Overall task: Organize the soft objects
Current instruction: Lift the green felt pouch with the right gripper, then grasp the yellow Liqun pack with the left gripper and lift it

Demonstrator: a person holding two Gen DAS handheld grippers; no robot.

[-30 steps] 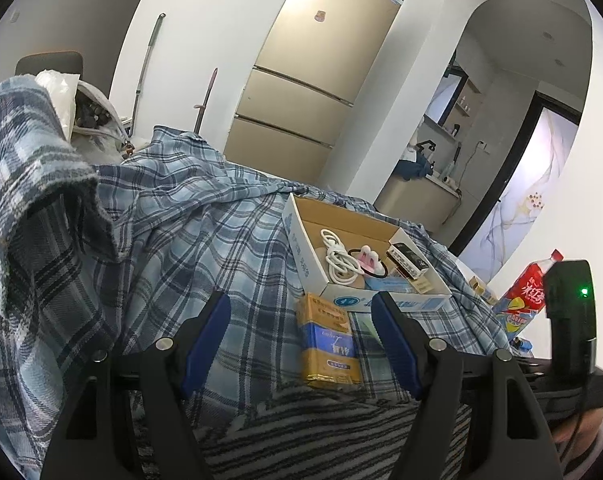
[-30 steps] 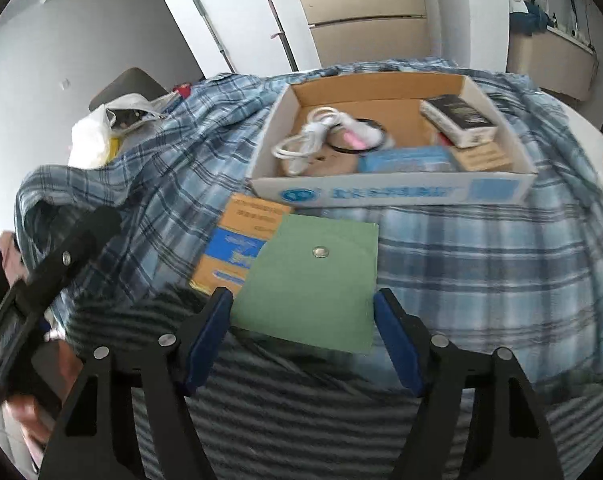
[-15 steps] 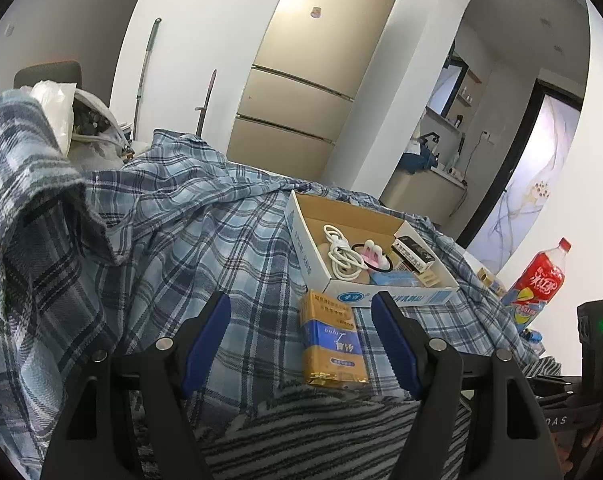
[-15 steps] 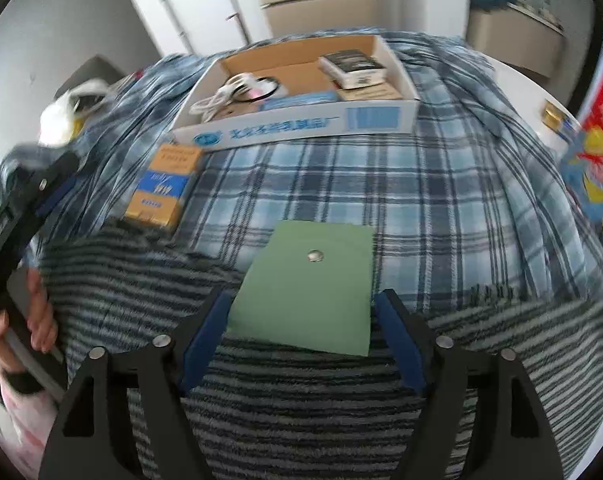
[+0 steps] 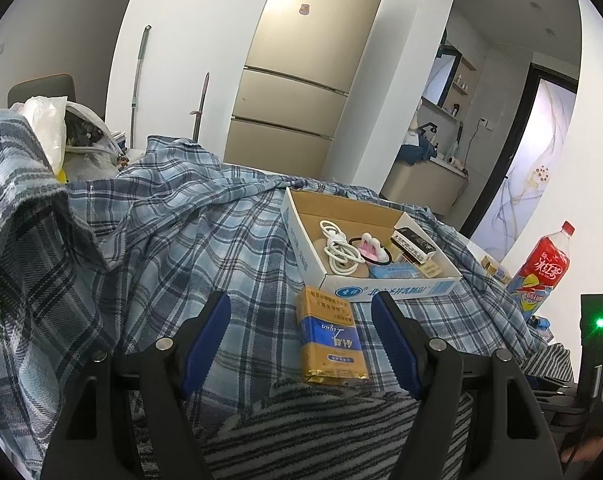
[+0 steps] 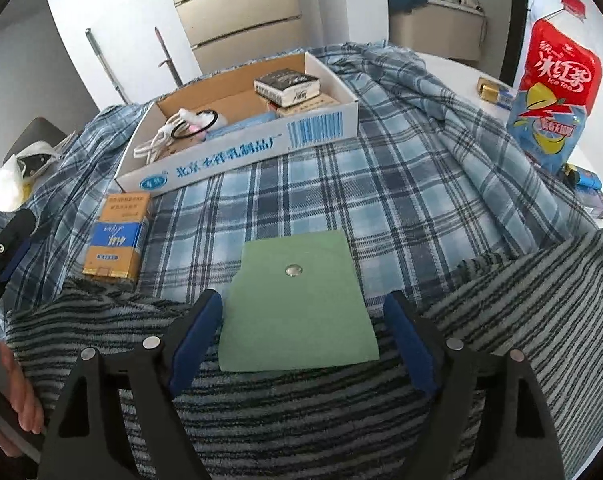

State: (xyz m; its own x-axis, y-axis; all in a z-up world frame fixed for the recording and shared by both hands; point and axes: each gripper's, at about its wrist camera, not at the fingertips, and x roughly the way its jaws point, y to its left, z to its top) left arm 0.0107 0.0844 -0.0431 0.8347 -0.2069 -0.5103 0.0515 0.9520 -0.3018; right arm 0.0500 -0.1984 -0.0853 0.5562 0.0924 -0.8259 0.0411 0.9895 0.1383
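Observation:
A green pouch (image 6: 297,312) with a metal snap lies flat where the blue plaid cloth (image 6: 401,184) meets a grey striped cloth (image 6: 301,412). My right gripper (image 6: 303,300) hangs over the pouch. Its jaws are opening, the pouch is between them, and a small gap shows at each blue pad. My left gripper (image 5: 299,300) is open over the plaid cloth (image 5: 181,248) and holds nothing. A yellow and blue pack (image 5: 331,340) lies just beyond its fingertips. The striped cloth (image 5: 321,420) lies under that gripper.
A cardboard box (image 6: 241,156) of cables and small packs sits on the plaid cloth behind the yellow and blue pack (image 6: 117,236). A red iced-tea bottle (image 6: 553,92) stands at the right. A white plastic bag (image 5: 45,128) is far left. A person's hand (image 6: 17,400) shows at lower left.
The right gripper has swung right, away from the yellow and blue pack, with the green pouch between its fingers, and its jaws have widened. The left gripper has barely moved.

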